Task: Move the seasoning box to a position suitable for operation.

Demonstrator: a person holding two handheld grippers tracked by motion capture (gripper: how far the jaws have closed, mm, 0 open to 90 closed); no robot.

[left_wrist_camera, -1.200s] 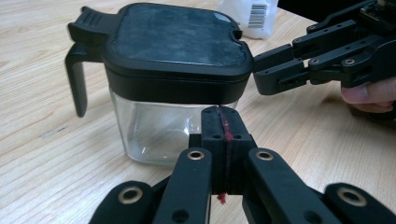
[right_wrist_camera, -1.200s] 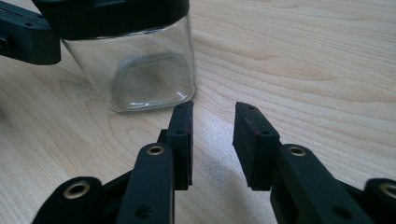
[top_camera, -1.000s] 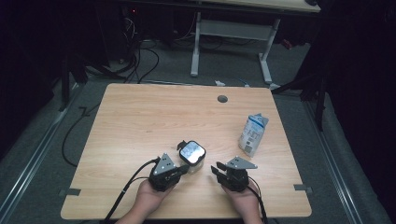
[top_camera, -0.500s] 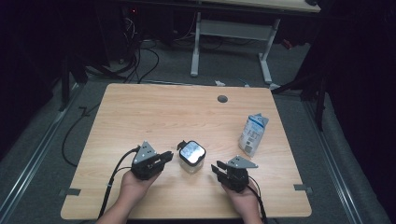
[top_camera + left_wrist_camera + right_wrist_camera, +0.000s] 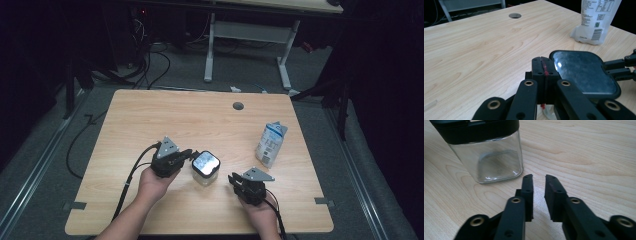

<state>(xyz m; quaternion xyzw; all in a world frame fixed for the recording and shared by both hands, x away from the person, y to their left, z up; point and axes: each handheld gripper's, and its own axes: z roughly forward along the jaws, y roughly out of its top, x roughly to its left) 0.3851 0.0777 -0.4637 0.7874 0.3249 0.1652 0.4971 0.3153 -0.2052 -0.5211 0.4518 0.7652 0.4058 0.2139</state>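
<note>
A dark room surrounds a pale wooden bench (image 5: 150, 120), with grey floor, loose black cables at the upper left of the high view and the white legs of another desk along the top. A round cable hole (image 5: 238, 106) sits near the bench's far edge, right of centre.

In the lower middle of the high view stands a clear square jar (image 5: 205, 167) with a black-rimmed lid. It stands upright on the bench, its long axis running straight up, the lid facing the ceiling. It looks empty through the glass in the right gripper view.

A white pouch (image 5: 270, 143) with a blue top stands upright to the right of the jar, well apart from it and near the bench's right edge. Nothing lies between the jar and either hand.

The left tongs (image 5: 189, 155) lie just beside the jar's left side, pointing right toward it. In the left gripper view their jaws are pressed together with nothing between them, tips close to the lid's edge; I cannot tell whether they touch it.

The right tongs (image 5: 234, 179) rest at the lower right of the jar, pointing toward it but apart from it. Their jaws stand slightly apart and have just been closing, with nothing between them.
</note>
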